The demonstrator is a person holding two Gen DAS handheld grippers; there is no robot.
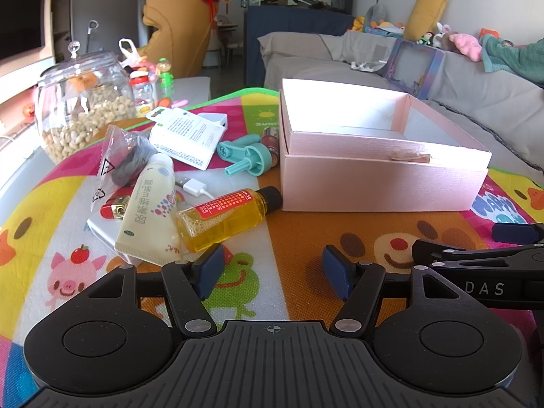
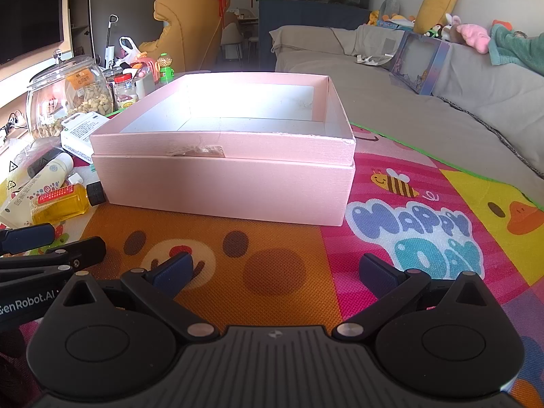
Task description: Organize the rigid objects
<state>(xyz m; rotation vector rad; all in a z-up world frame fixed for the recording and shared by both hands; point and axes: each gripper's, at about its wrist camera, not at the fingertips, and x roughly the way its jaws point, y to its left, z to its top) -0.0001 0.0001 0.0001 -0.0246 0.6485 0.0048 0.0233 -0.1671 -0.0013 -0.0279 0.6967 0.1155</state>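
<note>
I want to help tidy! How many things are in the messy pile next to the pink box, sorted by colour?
Yellow: 1, oil bottle
Cream: 1, lotion tube
Teal: 1, plastic toy
White: 2, USB cable, paper packet
Red: 1, lighter
Clear: 1, plastic bag
Total: 7

I see a home living room: grey sofa (image 1: 357, 57) with plush toys (image 1: 465, 44), children's play mat (image 1: 306, 238), wall television (image 2: 30, 10).

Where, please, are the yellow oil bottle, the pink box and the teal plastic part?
yellow oil bottle (image 1: 224, 217): left wrist view, red label.
pink box (image 2: 224, 187): right wrist view, front wall.
teal plastic part (image 1: 250, 158): left wrist view, round flange.
</note>
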